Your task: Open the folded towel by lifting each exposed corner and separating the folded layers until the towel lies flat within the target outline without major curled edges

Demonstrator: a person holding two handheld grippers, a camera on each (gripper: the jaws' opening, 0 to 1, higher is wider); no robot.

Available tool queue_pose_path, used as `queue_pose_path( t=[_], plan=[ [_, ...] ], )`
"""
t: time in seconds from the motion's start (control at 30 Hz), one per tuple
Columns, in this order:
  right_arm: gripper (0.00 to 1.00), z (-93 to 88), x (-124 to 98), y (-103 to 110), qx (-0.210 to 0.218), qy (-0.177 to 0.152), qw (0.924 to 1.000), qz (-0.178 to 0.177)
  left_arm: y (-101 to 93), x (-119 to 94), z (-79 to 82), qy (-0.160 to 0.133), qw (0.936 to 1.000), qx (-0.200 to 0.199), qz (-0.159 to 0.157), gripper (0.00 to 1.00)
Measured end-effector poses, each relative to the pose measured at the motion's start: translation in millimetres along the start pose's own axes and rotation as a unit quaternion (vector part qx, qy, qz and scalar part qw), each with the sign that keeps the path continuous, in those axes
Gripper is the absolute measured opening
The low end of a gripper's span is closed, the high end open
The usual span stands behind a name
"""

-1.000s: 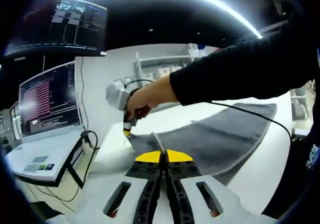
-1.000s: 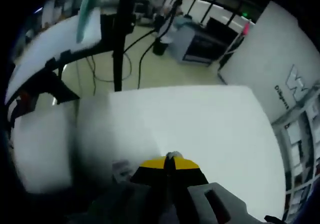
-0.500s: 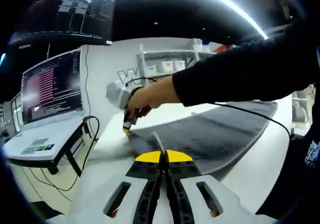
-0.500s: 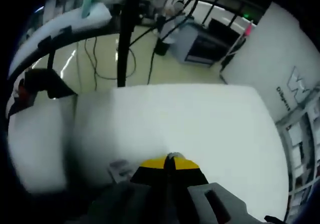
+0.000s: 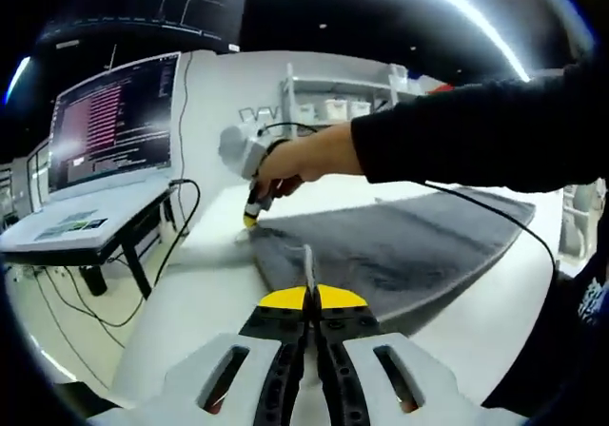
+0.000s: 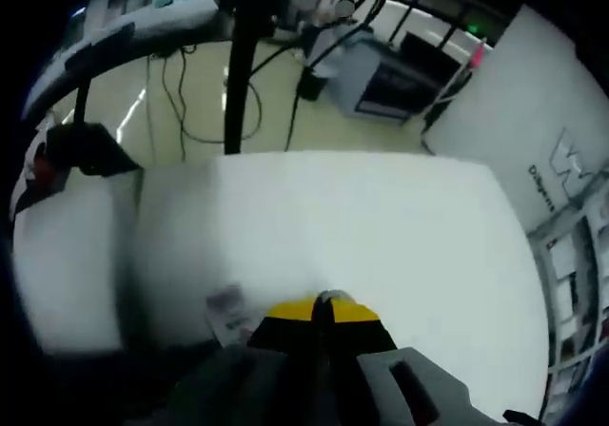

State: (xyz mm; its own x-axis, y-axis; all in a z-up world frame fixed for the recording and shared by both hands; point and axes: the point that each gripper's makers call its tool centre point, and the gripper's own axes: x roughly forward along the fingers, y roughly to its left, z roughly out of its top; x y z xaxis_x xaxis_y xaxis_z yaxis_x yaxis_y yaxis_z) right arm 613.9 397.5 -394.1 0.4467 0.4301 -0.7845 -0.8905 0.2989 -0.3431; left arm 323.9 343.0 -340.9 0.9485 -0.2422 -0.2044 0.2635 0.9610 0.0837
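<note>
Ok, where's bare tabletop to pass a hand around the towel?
Bare table lies between the towel edge and the monitor desk; the right gripper view shows more white top ahead. Crowded at the far corner, where the right gripper and hand work.

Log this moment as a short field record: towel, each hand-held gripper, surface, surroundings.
towel: grey terry towel, spread mostly open on the table, near edge slightly raised
left hand-held gripper: jaws shut on the towel's near edge
right hand-held gripper: held in a person's hand, yellow tip at the towel's far corner; in the right gripper view its jaws look shut, what they pinch is unclear
surface: white table
surroundings: lit monitor on a side desk, white shelving behind
</note>
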Motion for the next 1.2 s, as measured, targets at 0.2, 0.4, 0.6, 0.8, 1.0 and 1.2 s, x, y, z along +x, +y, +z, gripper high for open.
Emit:
queue_pose_path(
  t=[0.2, 0.4, 0.6, 0.8, 1.0, 1.2],
  plan=[
    [0.00, -1.0, 4, 6, -0.016, 0.002, 0.9999, -0.002, -1.6, 1, -16.3, 0.014, 0.9999, 0.008, -0.001, 0.00],
    [0.01, -3.0, 6, 15, -0.032, 0.002, 0.9995, -0.007, -5.7, -2, -32.6, 0.035, 0.9988, 0.033, 0.008, 0.00],
    [0.08, -1.3, 7, 32, -0.037, -0.007, 0.9993, 0.009, -1.2, -6, -51.8, 0.047, 0.9973, 0.055, 0.011, 0.01],
    [0.12, -3.0, 11, 41, -0.031, -0.016, 0.9994, 0.009, 11.5, -16, -57.5, 0.029, 0.9966, 0.059, 0.049, 0.13],
    [0.27, -1.9, 11, 60, -0.011, -0.036, 0.9986, 0.038, 24.8, -23, -66.7, 0.027, 0.9945, 0.063, 0.078, 0.26],
    [0.56, 0.9, 11, 89, 0.049, -0.064, 0.9896, 0.119, 25.7, -22, -74.9, 0.032, 0.9931, 0.071, 0.087, 0.30]
  ],
)
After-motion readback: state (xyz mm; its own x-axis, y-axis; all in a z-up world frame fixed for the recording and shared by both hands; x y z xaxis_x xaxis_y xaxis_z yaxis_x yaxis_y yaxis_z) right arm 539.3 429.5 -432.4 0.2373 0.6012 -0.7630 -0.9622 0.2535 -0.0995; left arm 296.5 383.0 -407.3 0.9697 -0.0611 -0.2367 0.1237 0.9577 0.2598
